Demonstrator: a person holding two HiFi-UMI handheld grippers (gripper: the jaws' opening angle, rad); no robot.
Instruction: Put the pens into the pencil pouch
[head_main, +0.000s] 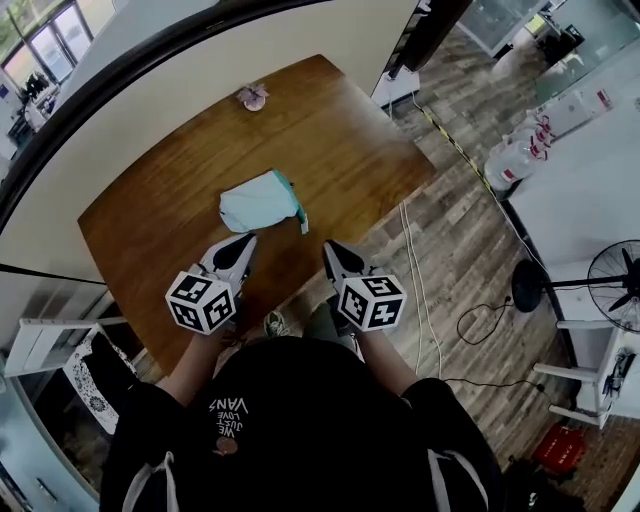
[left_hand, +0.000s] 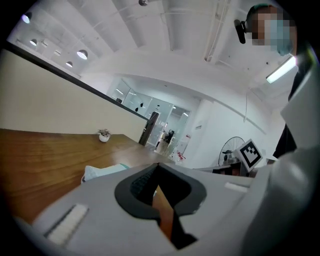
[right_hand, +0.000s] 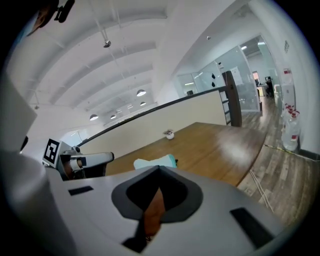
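A mint-green pencil pouch (head_main: 262, 203) lies flat near the middle of the wooden table (head_main: 150, 220). I see no pens in any view. My left gripper (head_main: 245, 241) hovers just short of the pouch's near left corner, jaws shut with nothing between them. My right gripper (head_main: 330, 247) is held beside it, near the pouch's near right corner, also shut and empty. In the left gripper view the closed jaws (left_hand: 158, 164) point over the pouch (left_hand: 102, 171). The right gripper view shows its closed jaws (right_hand: 159, 167) with the pouch (right_hand: 155, 162) just beyond.
A small potted plant (head_main: 252, 96) stands at the table's far edge. To the right of the table, on the wood floor, are a white cable (head_main: 420, 290), water bottles (head_main: 515, 160) and a standing fan (head_main: 615, 285). A white rack (head_main: 50, 340) stands at the left.
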